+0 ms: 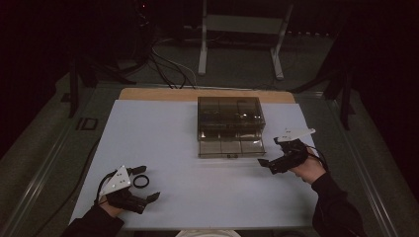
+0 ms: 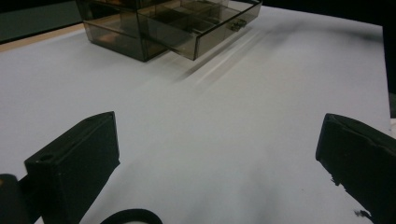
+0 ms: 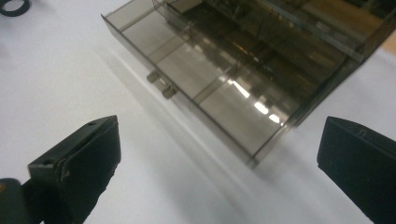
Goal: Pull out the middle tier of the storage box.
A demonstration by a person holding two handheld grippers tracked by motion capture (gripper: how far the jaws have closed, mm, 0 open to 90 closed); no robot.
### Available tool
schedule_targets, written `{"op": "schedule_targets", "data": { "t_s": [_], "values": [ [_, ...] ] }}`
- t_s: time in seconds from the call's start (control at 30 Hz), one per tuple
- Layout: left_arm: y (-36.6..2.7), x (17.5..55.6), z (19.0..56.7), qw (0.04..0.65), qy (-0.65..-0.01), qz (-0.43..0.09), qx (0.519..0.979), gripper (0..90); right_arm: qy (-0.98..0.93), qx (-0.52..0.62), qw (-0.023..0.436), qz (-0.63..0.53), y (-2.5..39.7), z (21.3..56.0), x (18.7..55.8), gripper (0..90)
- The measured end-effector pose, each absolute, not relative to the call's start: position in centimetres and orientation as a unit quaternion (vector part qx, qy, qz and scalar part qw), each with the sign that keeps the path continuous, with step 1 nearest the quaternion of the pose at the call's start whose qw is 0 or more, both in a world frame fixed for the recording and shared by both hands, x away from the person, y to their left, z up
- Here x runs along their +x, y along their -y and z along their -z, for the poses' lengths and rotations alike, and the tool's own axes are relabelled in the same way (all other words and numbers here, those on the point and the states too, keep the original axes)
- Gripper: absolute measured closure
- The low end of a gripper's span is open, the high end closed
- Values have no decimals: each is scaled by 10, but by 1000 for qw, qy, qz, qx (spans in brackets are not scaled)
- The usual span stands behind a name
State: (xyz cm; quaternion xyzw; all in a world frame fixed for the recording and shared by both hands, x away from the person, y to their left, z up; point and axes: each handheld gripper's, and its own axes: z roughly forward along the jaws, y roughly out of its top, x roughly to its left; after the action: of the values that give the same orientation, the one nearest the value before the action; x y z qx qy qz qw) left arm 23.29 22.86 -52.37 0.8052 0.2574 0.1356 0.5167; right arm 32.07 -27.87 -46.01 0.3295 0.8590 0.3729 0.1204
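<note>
Both claws are spread wide and hold nothing: the left gripper (image 1: 146, 183) sits just beside the black ring (image 1: 141, 181), and the right gripper (image 1: 269, 151) is near the open drawer (image 1: 230, 146) of the see-through box (image 1: 230, 114).

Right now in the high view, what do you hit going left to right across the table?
Left hand-held gripper → black ring → smoked plastic drawer box, its drawer pulled open → right hand-held gripper.
</note>
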Motion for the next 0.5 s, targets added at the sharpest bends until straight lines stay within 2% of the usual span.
{"op": "schedule_targets", "data": {
  "t_s": [0.5],
  "values": [
    [-229, 233, 524, 516, -258, -136, 805, 10, -818, 397, 141, -392, 287, 497, 283, 0]
  ]
}}
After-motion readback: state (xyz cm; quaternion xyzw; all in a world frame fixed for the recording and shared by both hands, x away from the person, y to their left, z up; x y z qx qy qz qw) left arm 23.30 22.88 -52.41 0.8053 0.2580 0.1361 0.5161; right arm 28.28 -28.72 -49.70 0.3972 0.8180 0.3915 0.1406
